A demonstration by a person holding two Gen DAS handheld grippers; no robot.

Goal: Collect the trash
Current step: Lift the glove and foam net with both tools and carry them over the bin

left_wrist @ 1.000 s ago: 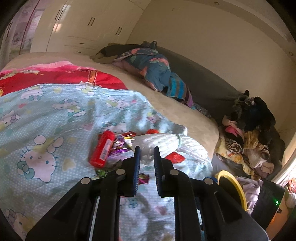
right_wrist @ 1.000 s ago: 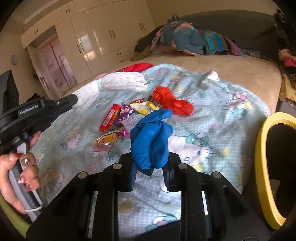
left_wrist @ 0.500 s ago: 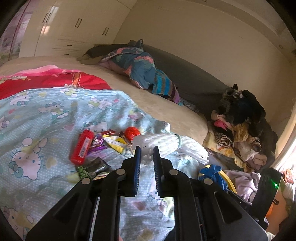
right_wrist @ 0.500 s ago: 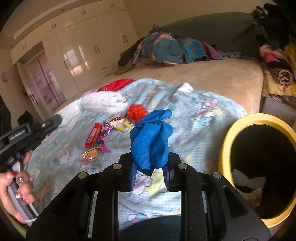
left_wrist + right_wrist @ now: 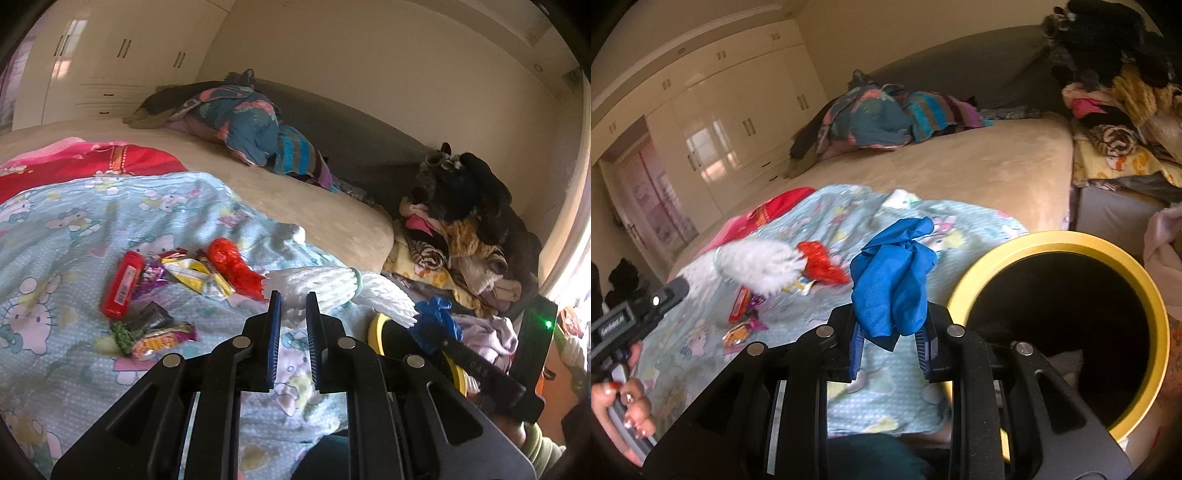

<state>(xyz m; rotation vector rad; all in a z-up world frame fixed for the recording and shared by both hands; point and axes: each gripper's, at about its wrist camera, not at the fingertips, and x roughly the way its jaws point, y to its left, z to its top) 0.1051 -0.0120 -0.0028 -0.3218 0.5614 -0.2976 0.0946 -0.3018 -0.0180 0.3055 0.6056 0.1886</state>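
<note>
- Between the fingers of the right gripper, a crumpled blue glove is clamped, its bulk standing up above the pads.
- Since a second ago, the yellow-rimmed bin has swung from the far right edge of the right wrist view to fill most of its right half, so the glove has been carried most of the way to the opening, though it is not yet over it.
- A release is judged to be the next step, once the glove hangs above the dark mouth.
- On the blanket, the rest of the trash is left: a red tube, candy wrappers, a red crumpled wrapper.
- A white bundle is seen just past the tips of the left gripper, whose fingers are nearly clenched; whether it is pinched cannot be told.
</note>
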